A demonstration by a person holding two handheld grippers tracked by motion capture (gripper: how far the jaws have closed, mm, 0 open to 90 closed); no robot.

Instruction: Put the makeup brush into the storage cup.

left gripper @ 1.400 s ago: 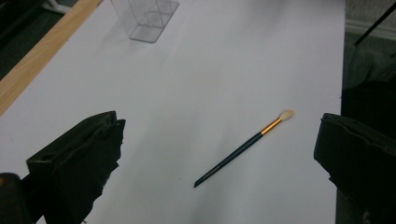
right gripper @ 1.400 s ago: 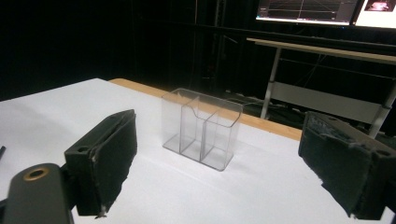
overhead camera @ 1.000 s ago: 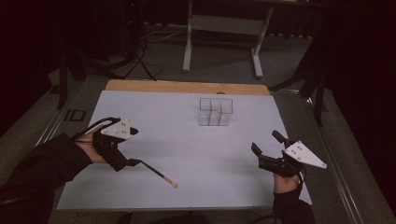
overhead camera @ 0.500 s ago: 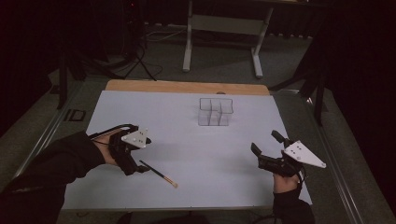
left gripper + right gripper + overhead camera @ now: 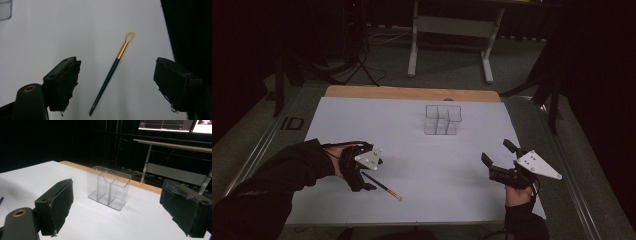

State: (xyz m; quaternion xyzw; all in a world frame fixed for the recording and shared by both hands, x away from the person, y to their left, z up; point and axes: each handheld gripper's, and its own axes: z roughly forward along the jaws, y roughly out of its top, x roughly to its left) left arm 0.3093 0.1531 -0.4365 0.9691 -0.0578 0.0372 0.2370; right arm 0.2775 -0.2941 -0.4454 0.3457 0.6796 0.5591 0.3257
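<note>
High view: my left claw (image 5: 368, 182) hangs low over the near-left part of the white table (image 5: 412, 135), pointing down at the makeup brush (image 5: 382, 185). Left gripper view: the left claw (image 5: 116, 82) is released, its jaws having just been closing, and the brush (image 5: 110, 76) lies flat on the table between them, touching neither pad. The dark handle end sits nearest the claw, closer to the left jaw; the gold ferrule and pale bristle tip point away from the claw, toward the far side of the gap. High view: my right claw (image 5: 498, 156) is held above the near-right part of the table, well apart from the brush, its jaws spread and holding nothing. Right gripper view: the right claw (image 5: 116, 212) is released and faces the clear acrylic organizer (image 5: 108, 187), which stands upright on the table straight ahead of the claw, well beyond the pads, framed by the gap between them. Its compartments look empty.
</note>
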